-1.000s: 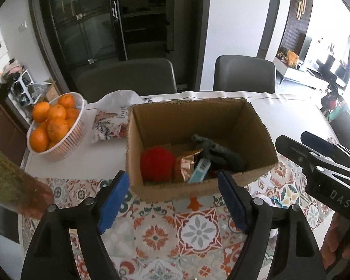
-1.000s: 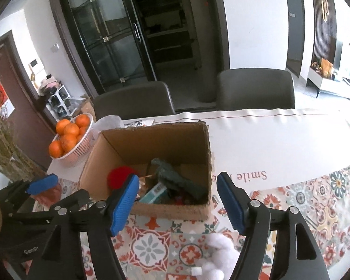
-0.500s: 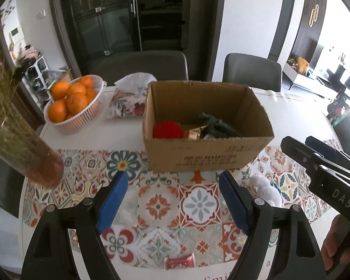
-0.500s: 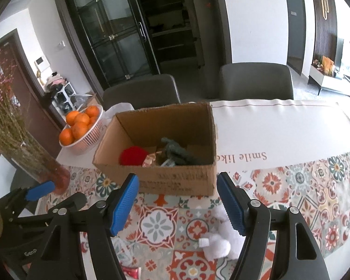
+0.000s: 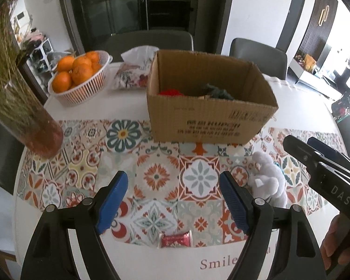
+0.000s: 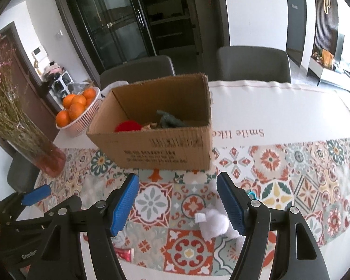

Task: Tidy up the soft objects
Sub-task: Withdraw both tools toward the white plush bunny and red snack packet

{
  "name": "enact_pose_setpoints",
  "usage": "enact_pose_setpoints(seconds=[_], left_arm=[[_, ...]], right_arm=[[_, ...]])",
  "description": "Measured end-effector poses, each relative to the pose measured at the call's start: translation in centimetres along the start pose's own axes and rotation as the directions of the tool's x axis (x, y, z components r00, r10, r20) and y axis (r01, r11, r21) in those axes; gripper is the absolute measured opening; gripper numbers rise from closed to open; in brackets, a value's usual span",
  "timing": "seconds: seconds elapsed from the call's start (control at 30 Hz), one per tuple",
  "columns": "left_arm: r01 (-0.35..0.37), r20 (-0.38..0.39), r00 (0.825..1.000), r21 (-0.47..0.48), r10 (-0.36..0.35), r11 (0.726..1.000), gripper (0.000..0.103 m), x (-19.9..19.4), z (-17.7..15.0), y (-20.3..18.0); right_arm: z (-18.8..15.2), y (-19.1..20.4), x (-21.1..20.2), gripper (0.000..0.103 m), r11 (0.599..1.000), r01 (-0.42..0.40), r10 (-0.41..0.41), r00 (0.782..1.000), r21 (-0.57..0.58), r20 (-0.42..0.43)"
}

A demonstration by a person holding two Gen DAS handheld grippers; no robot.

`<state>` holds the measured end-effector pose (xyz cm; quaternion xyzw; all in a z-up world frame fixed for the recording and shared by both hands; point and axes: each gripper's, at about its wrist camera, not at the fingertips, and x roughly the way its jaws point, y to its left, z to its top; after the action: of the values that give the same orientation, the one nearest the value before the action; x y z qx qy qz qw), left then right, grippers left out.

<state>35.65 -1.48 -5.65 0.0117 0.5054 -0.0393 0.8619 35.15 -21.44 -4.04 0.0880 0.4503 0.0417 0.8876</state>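
The white plush toy [image 6: 213, 220] lies on the tabletop [image 6: 280, 107] near its front edge, before the cardboard box [image 6: 161, 147]; both grippers' jaws, left gripper [image 5: 173, 206] and right gripper [image 6: 177, 206], stand apart, empty.

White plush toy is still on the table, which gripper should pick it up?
Right. The right gripper is open, with the white plush toy lying against its right finger, almost between the jaws. The left gripper, also open, has the toy outside its right finger. The cardboard box sits straight ahead.
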Motion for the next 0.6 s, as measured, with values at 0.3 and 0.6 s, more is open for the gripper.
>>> enact_pose_setpoints(seconds=[0.3,0.6], left_arm=[[0.001,-0.064,0.998,-0.013,-0.002,1.000,0.080,1.2,-2.2,-0.3],[-0.002,-0.136,0.991,-0.024,-0.001,1.000,0.082,2.9,-4.0,-0.7]], right_arm=[[-2.1,-0.7,0.8,0.071,1.000,0.014,-0.013,0.999,0.026,-0.052],[-3.3,-1.8,2.0,0.077,0.998,0.036,-0.030,0.993,0.044,-0.114]])
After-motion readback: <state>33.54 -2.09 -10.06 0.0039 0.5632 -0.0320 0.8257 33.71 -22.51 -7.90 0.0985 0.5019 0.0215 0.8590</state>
